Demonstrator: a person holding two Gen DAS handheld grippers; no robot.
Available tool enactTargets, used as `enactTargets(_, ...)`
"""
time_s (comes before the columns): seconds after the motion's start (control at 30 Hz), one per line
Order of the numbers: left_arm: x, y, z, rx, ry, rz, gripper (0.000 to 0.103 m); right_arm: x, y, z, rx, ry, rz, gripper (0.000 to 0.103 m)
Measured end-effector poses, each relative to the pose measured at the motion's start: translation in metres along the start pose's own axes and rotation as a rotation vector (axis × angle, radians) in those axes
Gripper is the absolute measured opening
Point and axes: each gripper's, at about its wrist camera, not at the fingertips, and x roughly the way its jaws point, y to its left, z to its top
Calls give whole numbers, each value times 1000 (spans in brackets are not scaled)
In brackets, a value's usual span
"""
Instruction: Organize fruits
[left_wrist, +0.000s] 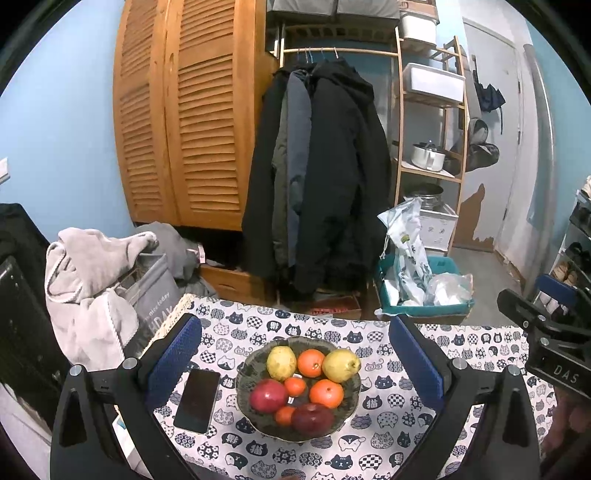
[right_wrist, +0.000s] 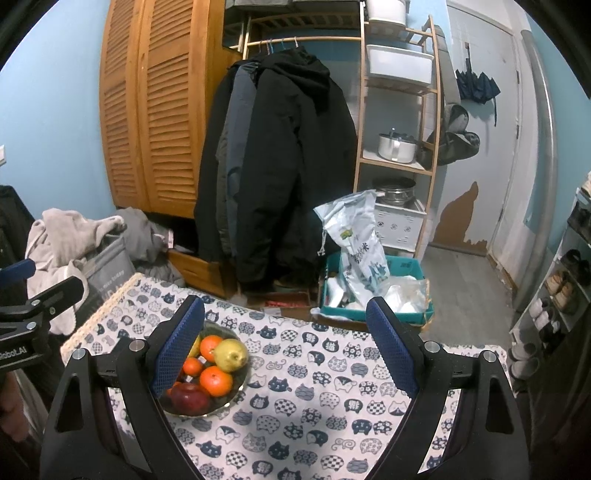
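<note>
Both claws, left (left_wrist: 295, 354) and right (right_wrist: 286, 341), gape wide, empty, above the fruit bowl (left_wrist: 243, 373).

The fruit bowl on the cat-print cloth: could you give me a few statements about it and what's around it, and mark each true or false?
1. The bowl holds two yellow pears. True.
2. A dark phone lies inside the bowl. False: it lies flat on the cat-print cloth beside the bowl.
3. The left tool is open and holds nothing. True.
4. The right tool is shut on an orange. False: it is open and empty.
5. The red apples sit on the bowl's near side. True.
</note>
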Motion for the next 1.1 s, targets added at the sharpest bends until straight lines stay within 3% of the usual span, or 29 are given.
enactTargets(1.1,-2,-7,1,31,-23,11,102,0,1,-1,-4,1,1,88)
